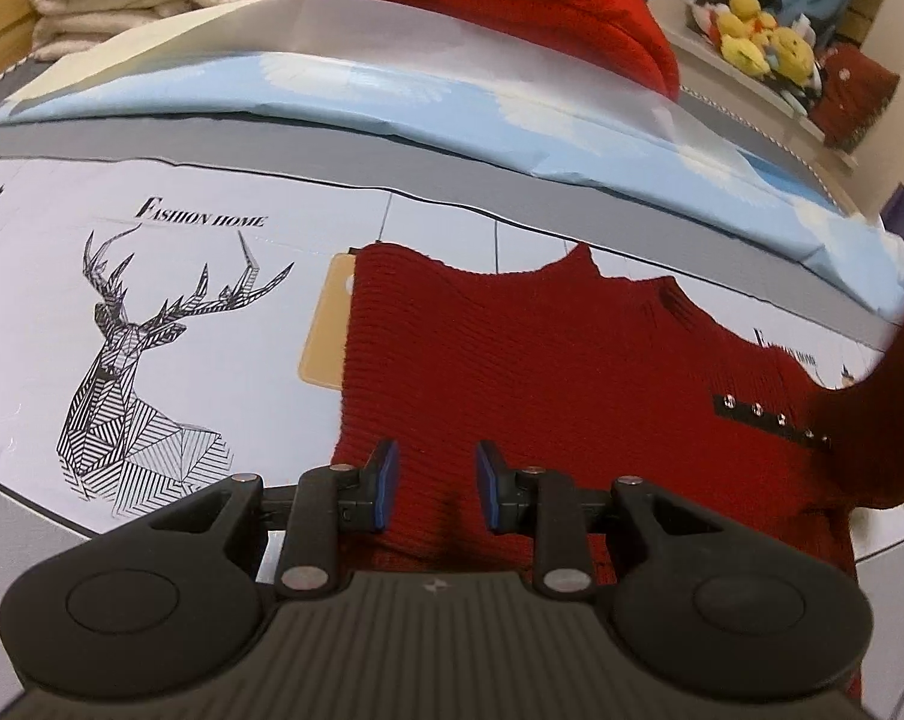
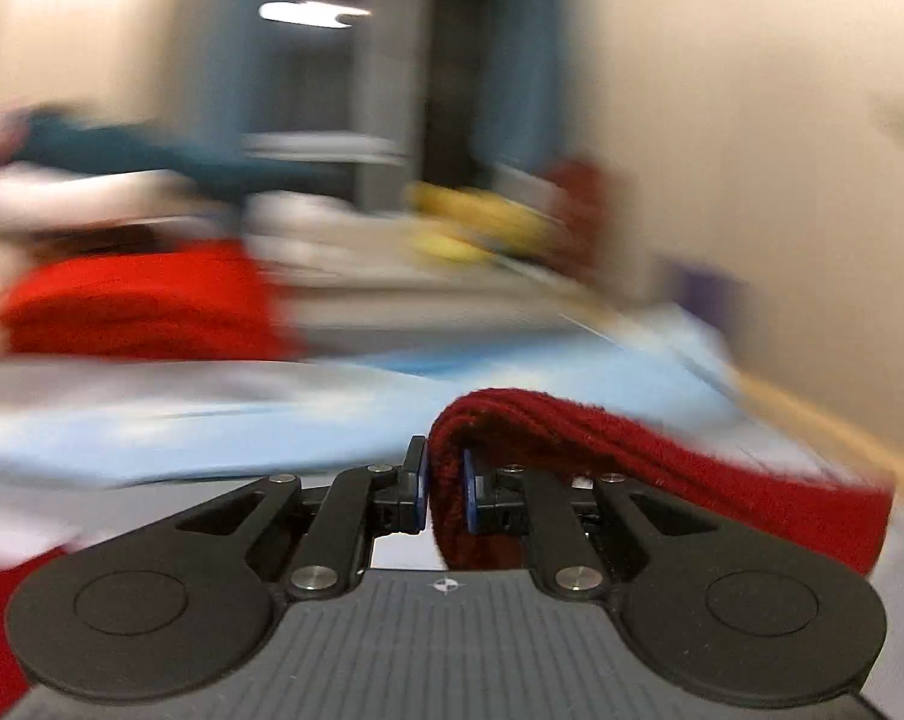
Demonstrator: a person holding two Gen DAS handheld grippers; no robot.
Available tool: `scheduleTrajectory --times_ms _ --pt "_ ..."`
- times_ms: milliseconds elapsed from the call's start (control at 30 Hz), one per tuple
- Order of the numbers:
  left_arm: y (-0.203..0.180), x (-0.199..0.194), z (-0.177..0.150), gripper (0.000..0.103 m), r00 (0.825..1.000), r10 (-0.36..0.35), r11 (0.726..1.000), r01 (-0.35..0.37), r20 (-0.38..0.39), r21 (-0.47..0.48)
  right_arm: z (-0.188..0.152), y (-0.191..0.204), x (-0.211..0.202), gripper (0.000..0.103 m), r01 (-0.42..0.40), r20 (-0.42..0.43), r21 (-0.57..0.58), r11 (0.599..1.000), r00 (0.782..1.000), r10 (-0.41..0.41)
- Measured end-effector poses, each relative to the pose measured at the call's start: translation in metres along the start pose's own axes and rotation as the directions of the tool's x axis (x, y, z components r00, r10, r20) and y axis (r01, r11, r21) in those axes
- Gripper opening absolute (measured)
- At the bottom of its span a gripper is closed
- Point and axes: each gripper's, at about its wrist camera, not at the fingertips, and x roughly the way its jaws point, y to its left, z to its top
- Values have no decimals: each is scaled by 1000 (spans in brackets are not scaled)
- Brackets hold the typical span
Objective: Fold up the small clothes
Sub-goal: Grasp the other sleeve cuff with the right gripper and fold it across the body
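"FASHION HOME" is printed above a line-drawn stag on the pale sheet; the same words show partly at the dark red knit sweater's far edge. The sweater lies spread on the sheet. The left gripper hangs over its near part, jaws partly open, gripping nothing. The right gripper has its jaws pinched on a lifted fold of the sweater; that view is blurred.

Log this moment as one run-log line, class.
left hand-held gripper: open over dark red sweater | right hand-held gripper: shut on sweater fold | view: blurred
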Motion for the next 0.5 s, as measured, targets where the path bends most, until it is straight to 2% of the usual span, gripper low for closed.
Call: scheduleTrajectory --times_ms 33,67,100,133,167,200,233,267,333,433,500 --pt "1 1 0 31 1000 -3 1000 3 -3 -8 -7 25 0 13 -102 -41 -18 995 994 101" --pt "2 2 0 31 1000 -6 1000 6 -7 -13 -16 46 2 15 -192 -98 -12 981 977 190" --pt "2 3 0 31 1000 -9 1000 8 -11 -18 -29 67 5 17 -292 -185 -13 956 941 284" --pt "2 4 0 31 1000 -13 1000 12 -14 -26 -43 86 11 17 -386 -297 -24 922 883 362" --pt "2 5 0 31 1000 -18 999 17 -16 -34 -57 102 14 17 -458 -398 -32 888 821 409" --pt "2 6 0 31 999 -26 999 25 -19 -43 -70 112 16 17 -497 -471 -38 867 774 423" --pt "3 6 0 31 999 -35 998 34 -21 -53 -77 117 16 17 -507 -507 -40 861 753 420" --pt "4 7 0 31 999 -42 997 41 -21 -61 -78 117 17 17 -503 -524 -32 864 745 414" --pt "6 10 0 31 998 -58 995 56 -24 -84 -70 105 21 18 -481 -504 39 876 747 433" --pt "15 19 -2 31 994 -99 983 92 -38 -158 -51 79 34 30 -377 -463 167 911 786 410" --pt "23 30 -6 31 987 -143 964 124 -66 -234 -48 65 41 37 -288 -467 245 926 802 373"
